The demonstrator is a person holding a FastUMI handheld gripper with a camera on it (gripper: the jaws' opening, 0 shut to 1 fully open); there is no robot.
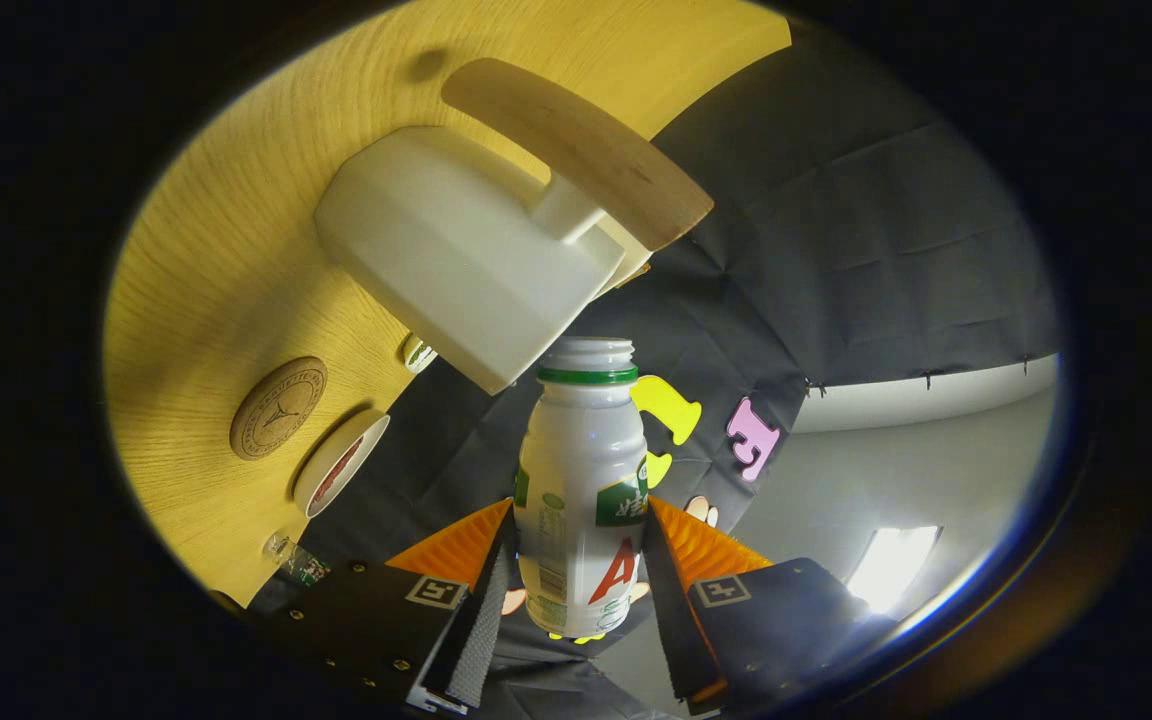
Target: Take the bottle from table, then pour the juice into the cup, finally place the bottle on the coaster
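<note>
Gripper view: the gripper (581,570) grasps the bottle (582,500), both fingers pressing its sides. Bottle is uncapped, its open mouth just beside the rim of the white cup (456,250). Cup stands on the wooden table (206,280), near its edge, with a wooden handle. Round coaster (277,407) lies on the table, apart from the cup, beside a small bowl (341,462) at the table edge.

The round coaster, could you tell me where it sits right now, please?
In the gripper view the coaster lies flat on the wooden table, beside a small white-rimmed dish and apart from the white cup, well off to the side of the gripped bottle.
</note>
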